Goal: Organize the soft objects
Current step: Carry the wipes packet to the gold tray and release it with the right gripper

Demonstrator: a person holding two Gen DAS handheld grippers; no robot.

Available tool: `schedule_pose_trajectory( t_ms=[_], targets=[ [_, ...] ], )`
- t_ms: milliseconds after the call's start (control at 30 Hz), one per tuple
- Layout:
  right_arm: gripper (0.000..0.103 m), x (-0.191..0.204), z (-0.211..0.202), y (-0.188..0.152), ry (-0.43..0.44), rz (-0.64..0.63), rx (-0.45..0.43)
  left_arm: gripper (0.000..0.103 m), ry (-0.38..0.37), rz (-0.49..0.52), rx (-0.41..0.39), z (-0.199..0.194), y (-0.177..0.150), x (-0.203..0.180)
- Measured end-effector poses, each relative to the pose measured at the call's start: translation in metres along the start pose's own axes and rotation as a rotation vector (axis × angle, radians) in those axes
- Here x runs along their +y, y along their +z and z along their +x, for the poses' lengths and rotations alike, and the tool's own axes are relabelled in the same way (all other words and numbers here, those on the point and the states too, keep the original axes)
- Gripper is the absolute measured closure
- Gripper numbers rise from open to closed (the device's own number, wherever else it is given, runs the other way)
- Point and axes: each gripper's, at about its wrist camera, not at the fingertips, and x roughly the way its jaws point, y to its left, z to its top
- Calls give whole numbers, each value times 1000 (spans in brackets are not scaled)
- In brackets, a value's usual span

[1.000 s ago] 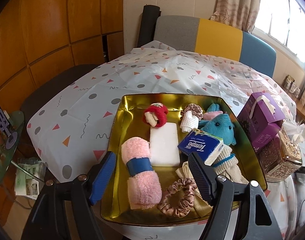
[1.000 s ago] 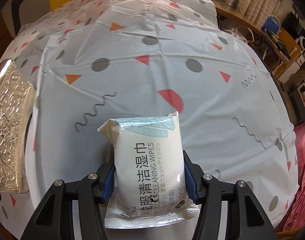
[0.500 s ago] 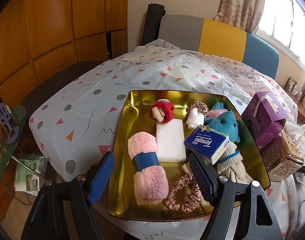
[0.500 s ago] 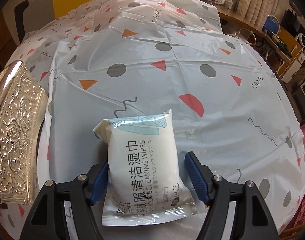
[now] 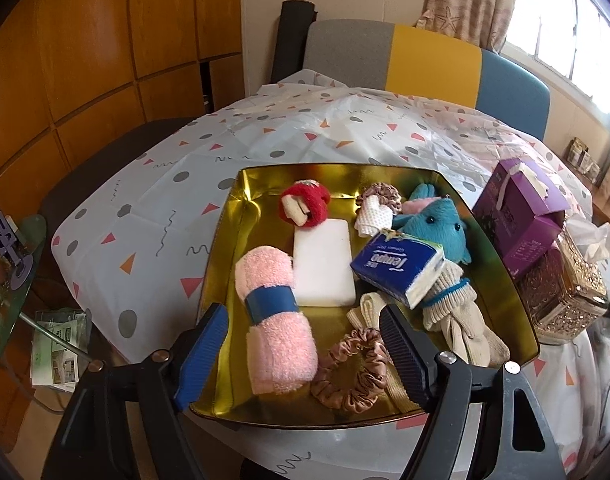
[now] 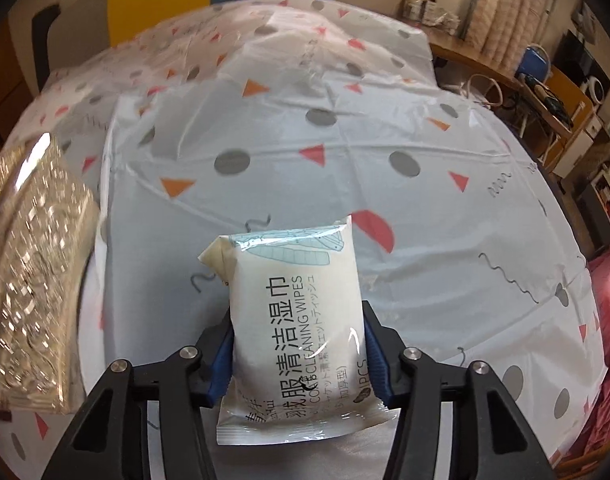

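In the right wrist view a white wipes pack [image 6: 293, 264] stands between the blue pads of my right gripper [image 6: 297, 320]. The jaws are closing and both pads press on its sides, over the patterned tablecloth [image 6: 345, 152]. In the left wrist view my left gripper [image 5: 303, 314] hangs open over the near part of a gold tray [image 5: 337, 168], with nothing between its fingers. The tray holds a pink towel roll [image 5: 273, 312], a white sponge [image 5: 323, 264], a blue tissue pack [image 5: 399, 266], a blue plush toy [image 5: 437, 226], a pink scrunchie [image 5: 353, 380] and knitted gloves [image 5: 457, 312].
A purple box [image 5: 521, 216] and an ornate gold box [image 5: 565, 288] stand right of the tray; the gold box [image 6: 29, 272] is left of the wipes. A chair [image 5: 425, 64] is behind the table. A glass side table [image 5: 9, 280] stands low at the left.
The right jaws opened off the wipes pack half a second ago and have closed on its sides again. The left gripper has stayed open over the tray.
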Motion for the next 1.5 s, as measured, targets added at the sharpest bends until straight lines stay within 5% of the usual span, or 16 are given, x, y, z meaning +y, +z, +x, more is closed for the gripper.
schedule_pose_trajectory(
  t_ms=[233,367,633,867,1133,1300,1500],
  targets=[
    [48,-20,1,3,167,172,65,24,-3,-2,3,2,0,0],
    [48,-30,-27,10,258,265,18,24,-11,-8,7,4,-1,1],
    [48,22,-140,41,311,86,-256,24,-11,-27,11,5,-1,6],
    [48,116,-222,40,495,-169,-396,24,13,-72,1,4,4,21],
    [48,274,-207,-16,681,-534,-177,19,96,-175,-41,-7,8,67],
    [48,358,-140,-50,652,-634,14,18,118,-199,-38,-8,3,82],
    [48,414,-92,-69,601,-687,51,13,121,-212,-24,-5,1,86]
  ],
)
